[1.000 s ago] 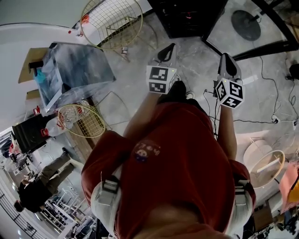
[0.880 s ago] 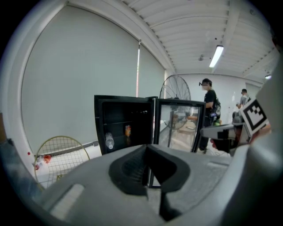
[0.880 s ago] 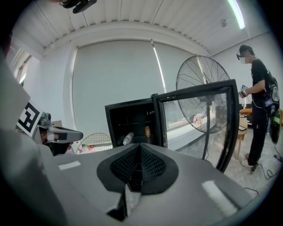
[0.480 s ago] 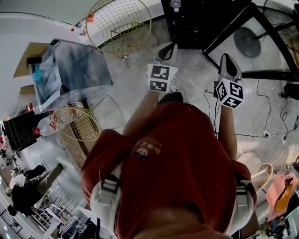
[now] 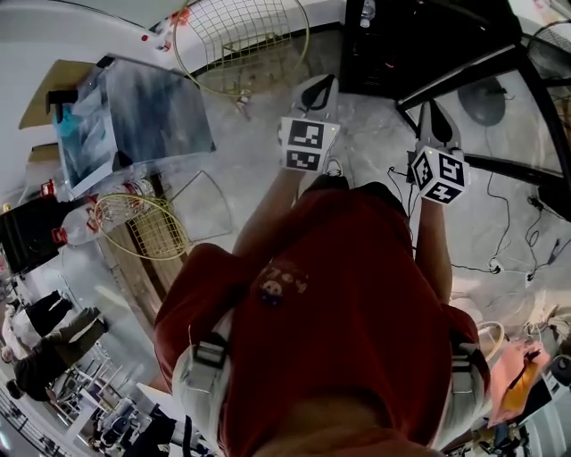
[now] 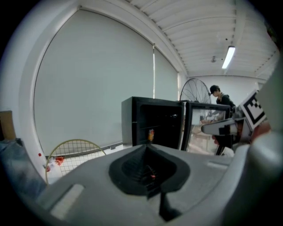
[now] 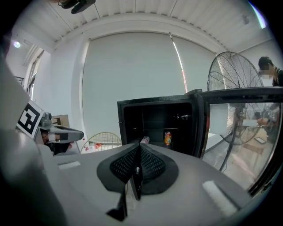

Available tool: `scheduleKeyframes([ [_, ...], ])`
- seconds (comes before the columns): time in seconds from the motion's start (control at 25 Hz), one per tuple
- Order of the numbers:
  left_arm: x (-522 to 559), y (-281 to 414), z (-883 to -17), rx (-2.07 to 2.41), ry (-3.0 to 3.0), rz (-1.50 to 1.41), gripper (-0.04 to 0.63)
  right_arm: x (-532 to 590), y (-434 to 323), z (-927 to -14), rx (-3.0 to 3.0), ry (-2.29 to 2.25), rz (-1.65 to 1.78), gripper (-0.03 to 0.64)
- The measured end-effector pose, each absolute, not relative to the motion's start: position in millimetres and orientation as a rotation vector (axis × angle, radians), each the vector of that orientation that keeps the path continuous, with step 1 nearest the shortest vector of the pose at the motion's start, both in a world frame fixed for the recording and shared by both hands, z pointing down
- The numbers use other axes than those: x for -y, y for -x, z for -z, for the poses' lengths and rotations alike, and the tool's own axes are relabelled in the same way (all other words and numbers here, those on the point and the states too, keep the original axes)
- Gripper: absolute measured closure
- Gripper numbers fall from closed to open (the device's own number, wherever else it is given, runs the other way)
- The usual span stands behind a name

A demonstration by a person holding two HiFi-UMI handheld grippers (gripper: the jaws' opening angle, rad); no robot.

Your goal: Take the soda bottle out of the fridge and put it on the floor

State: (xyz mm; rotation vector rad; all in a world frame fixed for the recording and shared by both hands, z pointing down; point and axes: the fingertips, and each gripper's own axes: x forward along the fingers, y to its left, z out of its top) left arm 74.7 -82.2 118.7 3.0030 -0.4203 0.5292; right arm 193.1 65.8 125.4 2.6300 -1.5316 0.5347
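A black fridge (image 7: 154, 126) stands open ahead, its glass door (image 7: 241, 132) swung to the right. On its shelf an orange soda container (image 7: 167, 138) stands upright, also small in the left gripper view (image 6: 151, 134). A pale bottle with red (image 7: 145, 140) sits beside it, partly hidden by my jaws. From above, a bottle (image 5: 367, 11) shows in the fridge (image 5: 410, 40). My left gripper (image 5: 319, 82) (image 6: 146, 148) and right gripper (image 5: 431, 109) (image 7: 138, 148) are held side by side, short of the fridge. Both are shut with nothing in them.
Round wire baskets (image 5: 241, 40) lie on the floor left of the fridge. A clear plastic box (image 5: 143, 116) sits on a table at the left. A standing fan (image 7: 232, 79) is behind the door, cables (image 5: 517, 268) trail at the right, and people (image 5: 45, 357) stand off to the left.
The person and both grippers have moved toward the fridge, which now fills more of the top of the head view. Both jaws stay shut.
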Motion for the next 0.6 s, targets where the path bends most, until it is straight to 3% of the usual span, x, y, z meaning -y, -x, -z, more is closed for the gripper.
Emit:
scheduleKeyframes([
  [0.6,73,-123,-139,0.612,-2.954,-0.574,0.597,-67,-265,-148,1.664,-2.537,-0.559,0.618],
])
